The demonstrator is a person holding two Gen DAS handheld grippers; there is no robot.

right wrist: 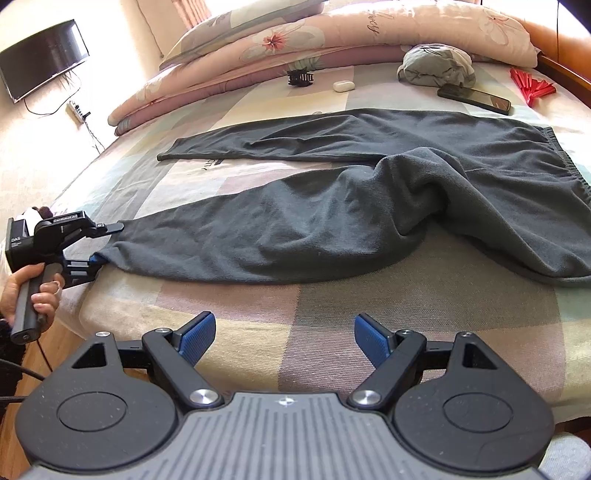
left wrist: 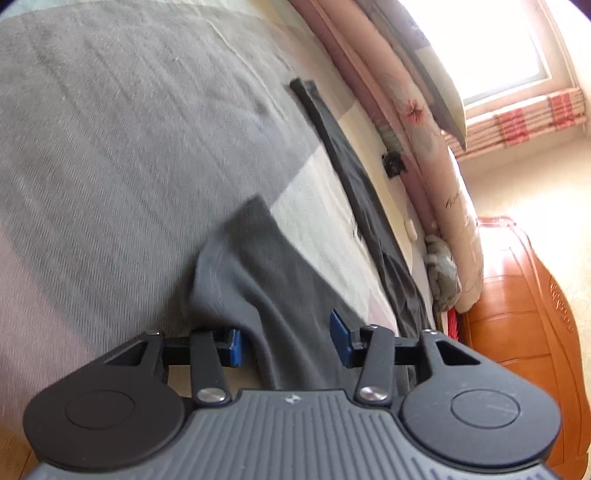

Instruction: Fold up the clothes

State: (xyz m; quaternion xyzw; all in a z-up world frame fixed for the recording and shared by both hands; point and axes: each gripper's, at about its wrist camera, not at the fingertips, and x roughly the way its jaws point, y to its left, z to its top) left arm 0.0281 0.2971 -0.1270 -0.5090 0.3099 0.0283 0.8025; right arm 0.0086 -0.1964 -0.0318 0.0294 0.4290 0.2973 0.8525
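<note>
On the bed (right wrist: 258, 354), near its middle: one pair of dark grey trousers (right wrist: 332, 229), two legs spread apart; along the far edge: one folded floral quilt (right wrist: 332, 40), one pillow (right wrist: 236, 22) on top of it; just before the quilt: one black hair claw (right wrist: 301, 78), one small white case (right wrist: 344, 85), one bundled grey garment (right wrist: 437, 66), one dark phone (right wrist: 474, 98); toward the far right corner: one red folding fan (right wrist: 532, 86); on the wall at left: one television (right wrist: 42, 59), one power strip (right wrist: 75, 109); two grippers in all: left gripper (right wrist: 107, 243), right gripper (right wrist: 284, 338); one hand (right wrist: 35, 291) in sight.
</note>
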